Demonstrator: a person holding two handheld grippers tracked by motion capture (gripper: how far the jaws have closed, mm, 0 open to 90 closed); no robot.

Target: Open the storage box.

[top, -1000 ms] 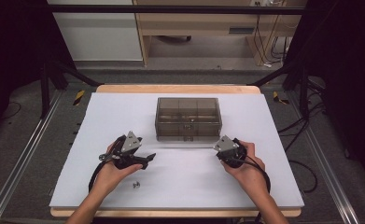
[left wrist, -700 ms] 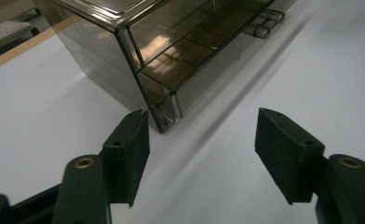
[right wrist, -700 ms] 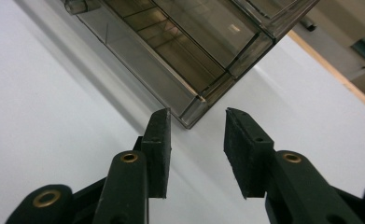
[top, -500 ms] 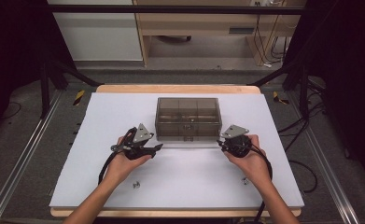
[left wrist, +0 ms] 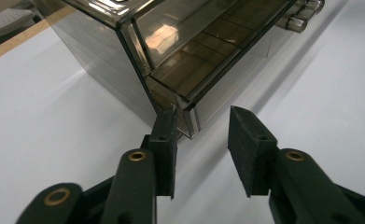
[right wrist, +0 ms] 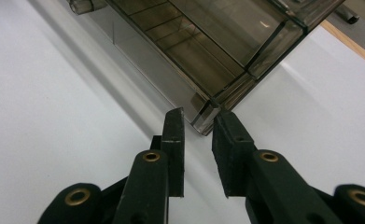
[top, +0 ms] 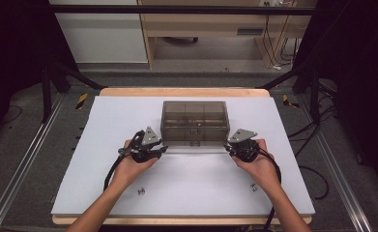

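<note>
A smoky transparent plastic box [top: 194, 121] with several compartments stands in the middle of the white table [top: 104, 125], a little toward the far side. Its front wall faces the person.

The left gripper [top: 150, 147] is at the front left corner of the box, held in the person's left hand [top: 133, 164]. In the left gripper view the lower corner of the box [left wrist: 189, 126] lies between the 2 black jaws. The left jaw is touching or almost touching the side wall, but the right jaw is still apart from the front wall. The jaws have just been closing, and they do not clamp the corner yet.

The right gripper [top: 235, 145] is at the front right corner, held in the right hand [top: 259, 164]. In the right gripper view the jaws stand around the lower corner of the box [right wrist: 207, 119], with a narrow gap on each side. These jaws have also just been closing, and I cannot see firm pressing on the plastic.

2 small metal parts lie on the table near the front edge: a screw [top: 140, 191] by the left forearm and another screw [top: 254, 186] by the right wrist.
</note>
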